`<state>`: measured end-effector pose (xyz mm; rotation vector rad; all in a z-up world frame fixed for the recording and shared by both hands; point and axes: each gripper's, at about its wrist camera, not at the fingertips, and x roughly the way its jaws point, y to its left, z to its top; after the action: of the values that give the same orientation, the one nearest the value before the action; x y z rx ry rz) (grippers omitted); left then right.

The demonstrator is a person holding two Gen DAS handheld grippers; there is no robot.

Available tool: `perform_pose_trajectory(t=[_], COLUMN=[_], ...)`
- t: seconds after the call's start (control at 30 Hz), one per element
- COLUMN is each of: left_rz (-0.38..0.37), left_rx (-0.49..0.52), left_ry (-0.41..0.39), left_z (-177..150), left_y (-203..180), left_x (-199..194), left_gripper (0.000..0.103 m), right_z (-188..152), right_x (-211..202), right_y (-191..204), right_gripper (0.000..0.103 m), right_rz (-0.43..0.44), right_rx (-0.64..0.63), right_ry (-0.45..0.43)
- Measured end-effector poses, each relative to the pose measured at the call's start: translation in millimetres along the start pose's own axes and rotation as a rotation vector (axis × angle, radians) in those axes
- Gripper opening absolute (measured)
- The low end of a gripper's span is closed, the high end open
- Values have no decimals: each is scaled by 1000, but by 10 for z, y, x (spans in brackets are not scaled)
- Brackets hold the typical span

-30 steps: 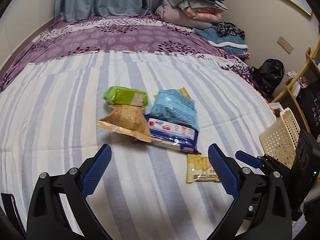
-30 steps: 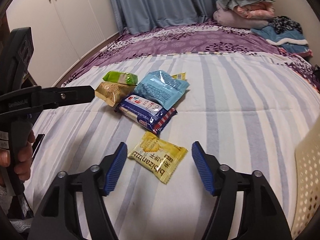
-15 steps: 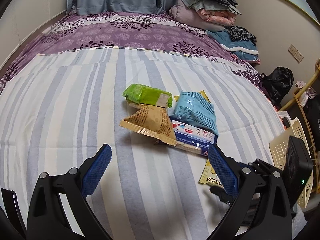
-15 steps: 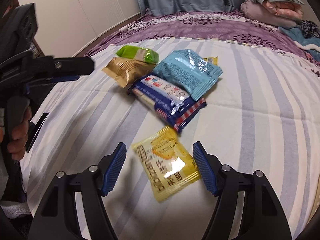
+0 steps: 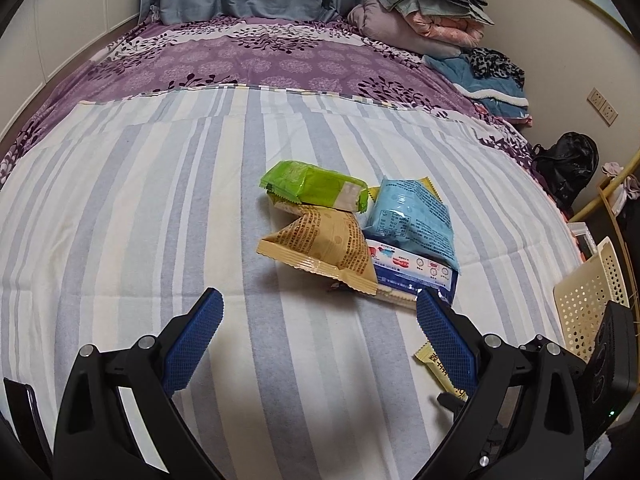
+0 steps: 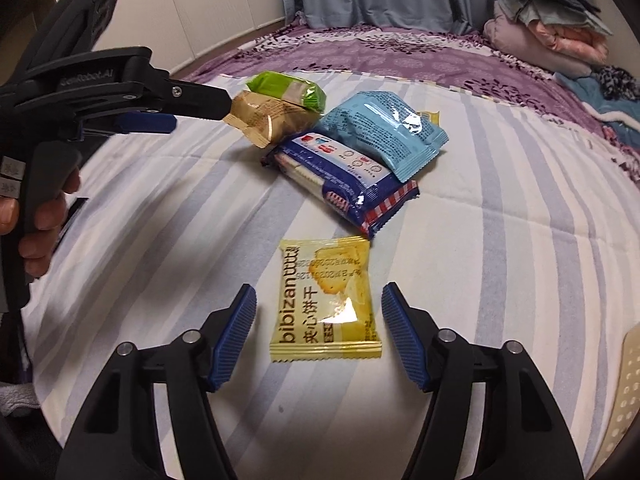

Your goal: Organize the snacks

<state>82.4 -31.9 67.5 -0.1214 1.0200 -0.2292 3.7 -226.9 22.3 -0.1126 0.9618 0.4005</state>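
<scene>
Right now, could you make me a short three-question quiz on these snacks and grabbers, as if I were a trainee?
1. True or false: the yellow biscuit packet lies between the right gripper pads, which do not yet press it.
2. Which packet rests on the dark blue packet? A) light blue packet B) a red one
3. Fill in: the green packet sits partly over the ___ packet.

Key: 1 true; 2 A; 3 tan.
</scene>
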Motion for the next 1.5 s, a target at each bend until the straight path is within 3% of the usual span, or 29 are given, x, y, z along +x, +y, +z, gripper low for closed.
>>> perform_pose_trajectory(t=[0.13,0.27,0.5,0.77,1.17,1.23,1.3,1.5], left_rz=[6,11,14,75,173,163,145,145], left_rx=[-3,13,20,-4,-4,3,9,48], left_ry=[5,-1,-26,-18,18,6,-1,-17], left_z=[31,131,435,716,788,780,785,732], left_y=[9,-27,-117,-184,-83,-61,-51,-63], left_x=[48,95,232,553,914,887,861,802], left_gripper=[98,98,98,98,98,94,75,68], right_z=[15,6,-6,-9,-23,-22,-23,-24], right_x=[12,-16,0,2,16,18,15,17], right_y=[40,-22,-26,-61,-71,-70,-70,-66], right_gripper=[50,48,48,48,48,48,48,48], right_rz=[-64,-56,-56,-45,-41,-41,-41,-43], right_rx=[-17,26,42,56,63,63,63,62], right_ry=[2,-4,-8,-10,-12,-12,-12,-12])
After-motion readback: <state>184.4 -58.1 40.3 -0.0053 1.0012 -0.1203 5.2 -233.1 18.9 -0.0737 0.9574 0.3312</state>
